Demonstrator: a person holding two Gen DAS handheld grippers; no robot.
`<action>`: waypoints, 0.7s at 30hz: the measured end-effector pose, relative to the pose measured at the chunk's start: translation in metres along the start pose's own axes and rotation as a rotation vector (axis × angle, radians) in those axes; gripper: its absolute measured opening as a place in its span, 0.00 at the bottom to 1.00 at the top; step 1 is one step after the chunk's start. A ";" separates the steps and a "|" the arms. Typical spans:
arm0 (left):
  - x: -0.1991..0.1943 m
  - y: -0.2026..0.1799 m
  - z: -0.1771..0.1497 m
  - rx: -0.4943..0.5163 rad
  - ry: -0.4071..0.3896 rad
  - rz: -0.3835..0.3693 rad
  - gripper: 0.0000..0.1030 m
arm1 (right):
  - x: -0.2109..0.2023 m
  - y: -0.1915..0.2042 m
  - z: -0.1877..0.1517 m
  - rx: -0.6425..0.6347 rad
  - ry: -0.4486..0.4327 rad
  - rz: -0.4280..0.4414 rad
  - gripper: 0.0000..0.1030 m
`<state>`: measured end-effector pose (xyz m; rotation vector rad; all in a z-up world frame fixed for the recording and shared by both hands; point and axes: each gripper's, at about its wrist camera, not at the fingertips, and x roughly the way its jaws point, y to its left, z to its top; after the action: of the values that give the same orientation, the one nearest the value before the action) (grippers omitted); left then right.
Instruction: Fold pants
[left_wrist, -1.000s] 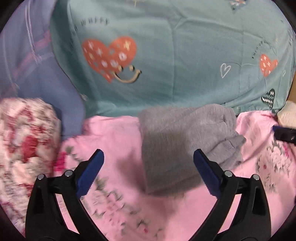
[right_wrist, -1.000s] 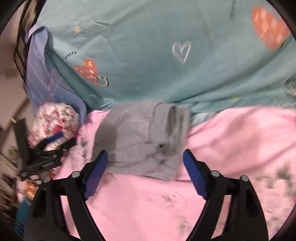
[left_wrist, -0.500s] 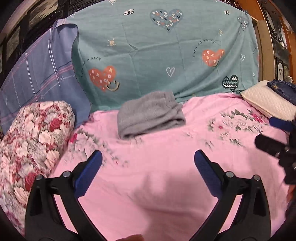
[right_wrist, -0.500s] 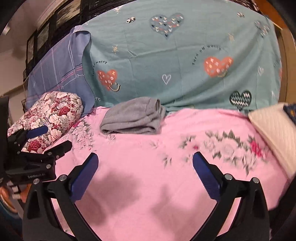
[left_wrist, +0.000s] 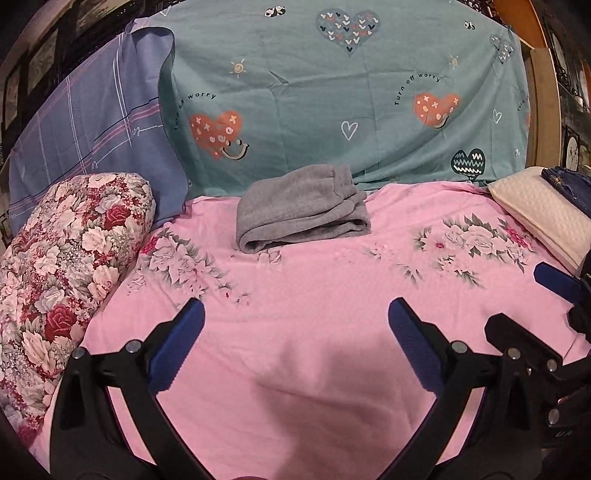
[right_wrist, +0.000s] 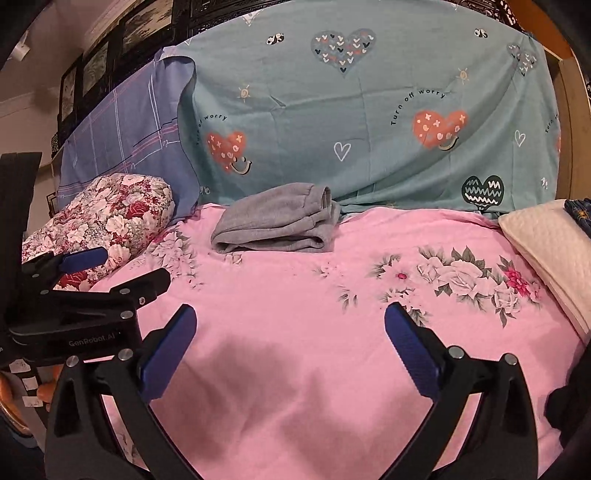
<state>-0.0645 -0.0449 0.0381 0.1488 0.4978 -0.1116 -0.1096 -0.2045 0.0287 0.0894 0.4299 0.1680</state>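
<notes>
We read "Turn off worry" arched over the orange smiley hearts on the teal sheet (left_wrist: 295, 96), draped behind the grey pants (left_wrist: 301, 208). "GenRobot.AI" is printed on the left gripper (right_wrist: 110, 273), seen from the right wrist.

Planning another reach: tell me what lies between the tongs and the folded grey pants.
Nothing visible: only bare pink floral bedsheet lies between both open tongs, left and right, and the folded grey pants.
</notes>
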 end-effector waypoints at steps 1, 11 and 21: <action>0.000 -0.001 -0.001 -0.002 0.000 -0.006 0.98 | 0.000 0.000 -0.001 0.003 -0.004 0.002 0.99; 0.029 -0.005 -0.007 -0.018 0.029 0.004 0.98 | 0.005 -0.008 -0.006 0.015 0.003 -0.034 0.99; 0.059 0.001 -0.022 -0.048 0.123 0.027 0.98 | 0.022 -0.009 -0.018 0.007 0.068 -0.059 0.99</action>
<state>-0.0232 -0.0446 -0.0096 0.1160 0.6203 -0.0640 -0.0961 -0.2081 0.0025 0.0782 0.5001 0.1113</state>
